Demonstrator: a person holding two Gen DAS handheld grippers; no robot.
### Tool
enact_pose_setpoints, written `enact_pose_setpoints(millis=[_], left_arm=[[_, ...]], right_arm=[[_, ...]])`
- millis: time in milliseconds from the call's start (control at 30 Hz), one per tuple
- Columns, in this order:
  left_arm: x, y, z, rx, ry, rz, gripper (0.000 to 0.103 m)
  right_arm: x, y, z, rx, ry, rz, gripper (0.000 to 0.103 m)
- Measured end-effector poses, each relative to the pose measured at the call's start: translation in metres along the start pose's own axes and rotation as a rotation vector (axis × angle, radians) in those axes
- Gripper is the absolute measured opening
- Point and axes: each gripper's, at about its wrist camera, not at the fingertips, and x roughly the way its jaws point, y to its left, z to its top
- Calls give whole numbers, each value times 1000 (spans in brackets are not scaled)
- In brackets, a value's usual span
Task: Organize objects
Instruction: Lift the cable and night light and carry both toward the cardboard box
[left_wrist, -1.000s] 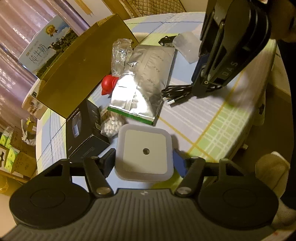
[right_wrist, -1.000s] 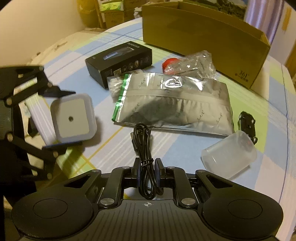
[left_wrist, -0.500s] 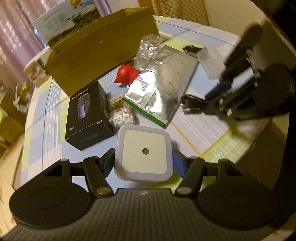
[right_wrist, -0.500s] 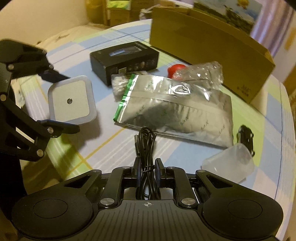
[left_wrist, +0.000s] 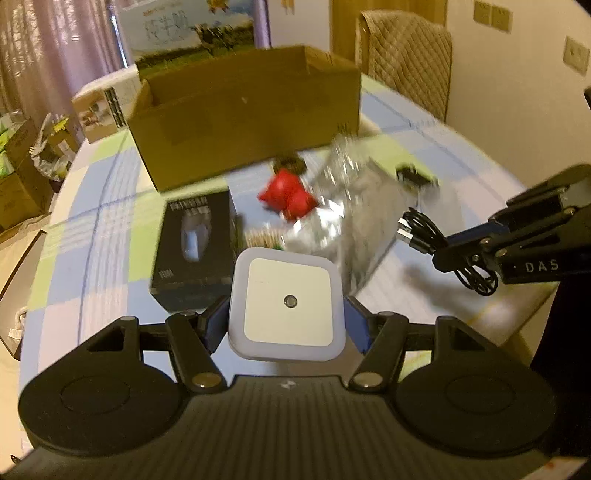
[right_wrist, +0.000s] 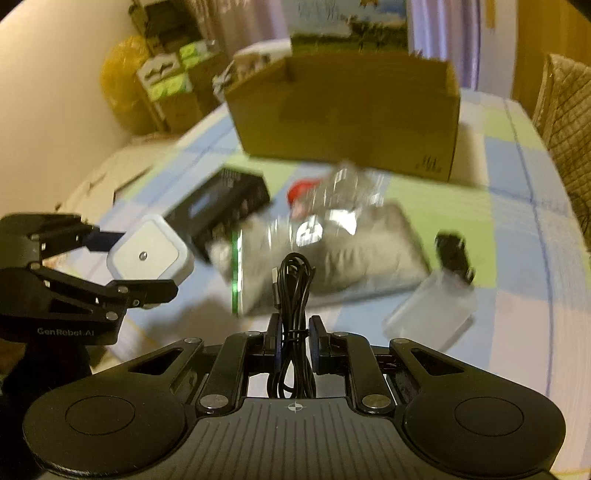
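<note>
A: Left gripper (left_wrist: 287, 325), state?
B: Pinching the night light (left_wrist: 287, 304) by its sides, lifted clear of the table (left_wrist: 92, 236). Same grip as a second ago, no slip.
A: Right gripper (right_wrist: 294, 341)?
B: Clamped on the cable (right_wrist: 291, 295), coil sticking up between the pads. Also unchanged in the grip.
A: Changed, then?
B: Heading. A second ago pointed down at the clutter; now both swung up toward the box (left_wrist: 243, 110) at the far side, open top facing the cameras. Background smeared with motion, so mid-swing, probably.
A: Meaning for the task?
B: Likely the carry phase: two items picked, neither dropped in yet. Box interior only partly visible, contents impossible to tell.
A: Left on the table?
B: Black carton (left_wrist: 195, 251) near left, red thing (left_wrist: 286, 195) just before the box, foil bag (right_wrist: 332, 254) in the middle, frosted cup (right_wrist: 432, 314) near right, small black toy (right_wrist: 452, 249) just beyond it. All still to sort, by the look.
A: Risks?
B: Cable loops hanging loose, could snag the box rim. Grippers close side by side, so care needed over the opening.
</note>
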Motion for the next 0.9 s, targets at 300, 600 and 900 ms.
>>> enact_pose_setpoints(millis=[300, 600, 900], left_arm=[[-16, 35, 79, -90, -93, -12, 61], [15, 75, 178, -151, -182, -17, 61], [83, 110, 229, -224, -159, 11, 61]], right_arm=[[-25, -12, 81, 19, -113, -29, 11], [-5, -55, 179, 69, -168, -58, 11], [46, -104, 244, 227, -202, -62, 11]])
